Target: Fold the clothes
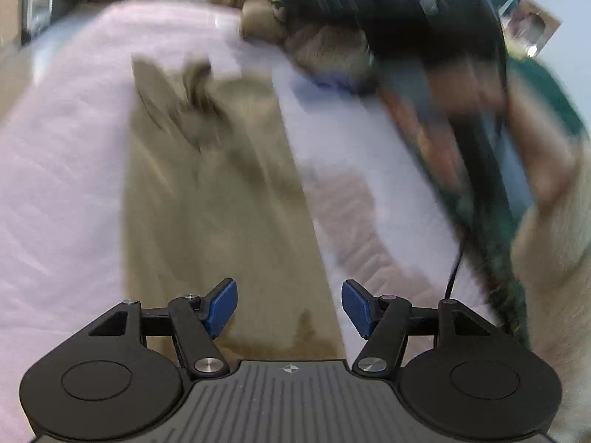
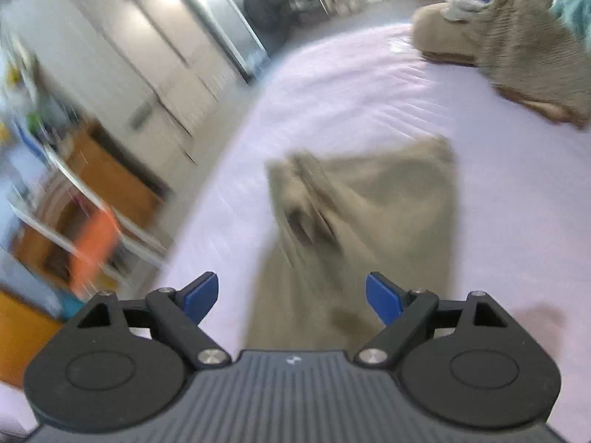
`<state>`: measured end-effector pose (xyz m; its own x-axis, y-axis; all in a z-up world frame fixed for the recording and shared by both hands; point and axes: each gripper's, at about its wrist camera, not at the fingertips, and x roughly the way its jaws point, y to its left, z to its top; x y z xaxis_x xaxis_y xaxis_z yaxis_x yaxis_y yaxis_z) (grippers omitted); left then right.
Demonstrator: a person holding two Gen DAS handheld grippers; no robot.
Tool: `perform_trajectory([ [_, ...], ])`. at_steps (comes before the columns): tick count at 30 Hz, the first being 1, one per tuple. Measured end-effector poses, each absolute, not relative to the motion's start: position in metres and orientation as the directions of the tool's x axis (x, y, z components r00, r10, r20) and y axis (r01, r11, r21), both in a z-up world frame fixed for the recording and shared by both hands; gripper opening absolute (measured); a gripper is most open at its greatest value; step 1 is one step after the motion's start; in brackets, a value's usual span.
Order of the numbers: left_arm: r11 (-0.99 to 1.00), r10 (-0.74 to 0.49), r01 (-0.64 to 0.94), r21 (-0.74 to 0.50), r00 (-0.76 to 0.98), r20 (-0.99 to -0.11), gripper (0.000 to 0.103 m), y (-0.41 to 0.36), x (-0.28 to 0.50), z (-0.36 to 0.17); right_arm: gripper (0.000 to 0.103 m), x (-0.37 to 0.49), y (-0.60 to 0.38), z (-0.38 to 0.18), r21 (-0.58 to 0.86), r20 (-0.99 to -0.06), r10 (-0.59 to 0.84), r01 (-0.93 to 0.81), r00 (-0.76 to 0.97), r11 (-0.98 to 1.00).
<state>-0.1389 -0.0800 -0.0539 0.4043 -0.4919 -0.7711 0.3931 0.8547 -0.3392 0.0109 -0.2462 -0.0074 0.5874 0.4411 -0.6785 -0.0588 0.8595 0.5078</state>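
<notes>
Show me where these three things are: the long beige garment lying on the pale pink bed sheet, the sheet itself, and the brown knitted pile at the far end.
Long beige garment [image 2: 388,221]: right wrist view, flat middle panel.
Pale pink bed sheet [image 1: 62,170]: left wrist view, bare part left of the garment.
Brown knitted pile [image 2: 524,55]: right wrist view, ribbed upper side.

Around the khaki garment [image 2: 354,229] you have bare pink bedsheet [image 2: 332,103] on both sides to pass over. Farther along the bed, a heap of brown knitted clothes [image 2: 517,51] blocks you; in the left wrist view, a blurred arm [image 1: 480,118] crosses at right.
</notes>
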Motion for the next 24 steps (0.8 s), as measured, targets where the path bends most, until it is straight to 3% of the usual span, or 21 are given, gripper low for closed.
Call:
perform_trajectory([
  [5, 0.907, -0.334, 0.391, -0.159, 0.432, -0.838, 0.064, -0.094, -0.129, -0.096, 0.088, 0.083, -0.196, -0.069, 0.58, -0.637, 0.543, -0.123, 0.546, 0.805],
  [8, 0.939, -0.224, 0.345, -0.012, 0.582, -0.782, 0.064, -0.075, -0.108, -0.063, 0.088, 0.096, -0.171, -0.109, 0.689, -0.622, 0.677, -0.136, 0.393, 0.712],
  [10, 0.95, -0.15, 0.3, 0.082, 0.671, -0.726, 0.064, -0.062, -0.095, -0.042, 0.087, 0.087, -0.188, -0.098, 0.729, -0.538, 0.717, -0.184, 0.442, 0.66],
  [11, 0.967, -0.104, 0.234, 0.096, 0.715, -0.691, 0.064, -0.048, -0.085, -0.029, 0.088, 0.084, -0.205, -0.087, 0.705, -0.541, 0.686, -0.181, 0.487, 0.685],
  [14, 0.999, 0.01, 0.018, 0.035, 0.741, -0.671, 0.065, -0.002, -0.047, -0.014, 0.091, 0.074, -0.257, -0.056, 0.625, -0.546, 0.571, -0.156, 0.613, 0.765],
  [16, 0.996, 0.057, -0.085, -0.011, 0.748, -0.661, 0.065, 0.017, -0.023, -0.009, 0.095, 0.076, -0.288, -0.045, 0.425, -0.664, 0.336, -0.033, 0.668, 0.905],
  [18, 0.993, 0.045, -0.105, -0.057, 0.773, -0.632, 0.065, 0.013, -0.004, -0.006, 0.095, 0.084, -0.313, -0.05, 0.372, -0.722, 0.265, 0.035, 0.639, 0.928],
  [21, 0.984, 0.03, -0.129, -0.123, 0.8, -0.599, 0.065, 0.005, 0.028, -0.006, 0.095, 0.095, -0.336, -0.062, 0.386, -0.753, 0.252, 0.098, 0.608, 0.917],
  [24, 0.967, 0.015, -0.178, -0.18, 0.751, -0.661, 0.065, -0.008, 0.06, -0.03, 0.096, 0.108, -0.342, -0.077, 0.401, -0.745, 0.26, 0.101, 0.614, 0.911],
])
